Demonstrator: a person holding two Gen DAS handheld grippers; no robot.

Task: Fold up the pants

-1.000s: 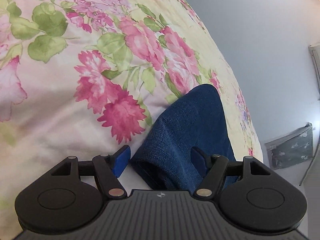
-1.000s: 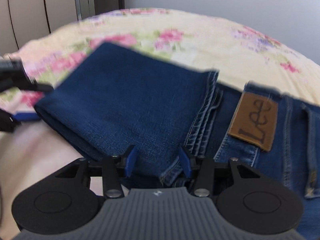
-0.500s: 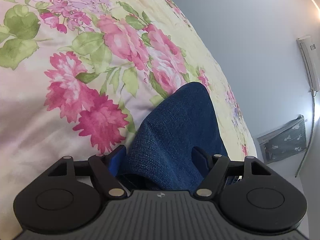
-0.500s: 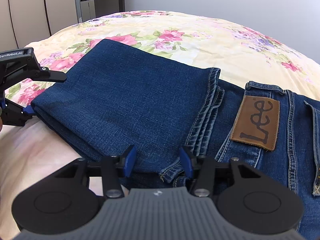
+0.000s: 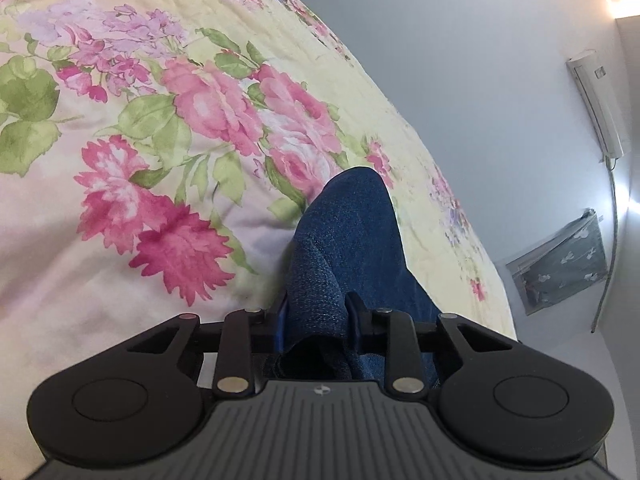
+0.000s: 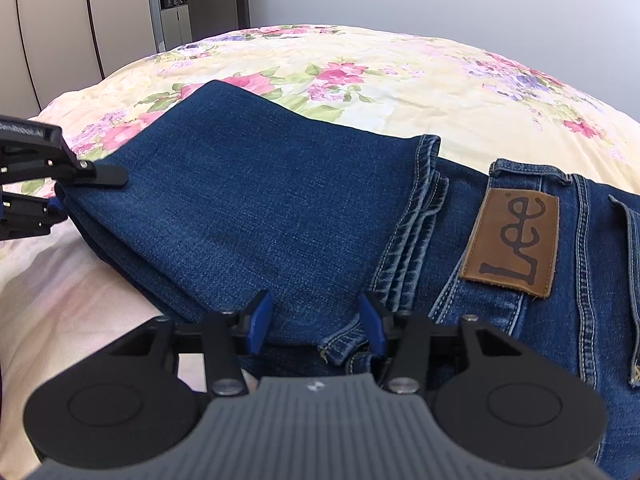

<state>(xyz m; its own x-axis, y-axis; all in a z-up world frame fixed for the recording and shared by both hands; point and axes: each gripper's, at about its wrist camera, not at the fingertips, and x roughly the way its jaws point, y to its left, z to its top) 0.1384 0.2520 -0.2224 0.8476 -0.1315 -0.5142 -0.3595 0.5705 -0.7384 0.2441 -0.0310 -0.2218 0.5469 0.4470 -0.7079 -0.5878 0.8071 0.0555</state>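
Note:
Blue denim pants lie folded on a floral bedspread, legs laid over the waist part with a brown Lee patch. My left gripper is shut on the folded edge of the pants; it also shows at the left of the right wrist view, pinching that fold. My right gripper is open, its blue pads either side of the near edge of the pants close to the leg hems.
The bedspread fills the left wrist view. A grey wall, an air conditioner and a grey bag are off the bed's far side. Wardrobe doors stand behind the bed at left.
My left gripper has closed on the folded edge of the pants, which it straddled open before. My right gripper stays open at the near edge.

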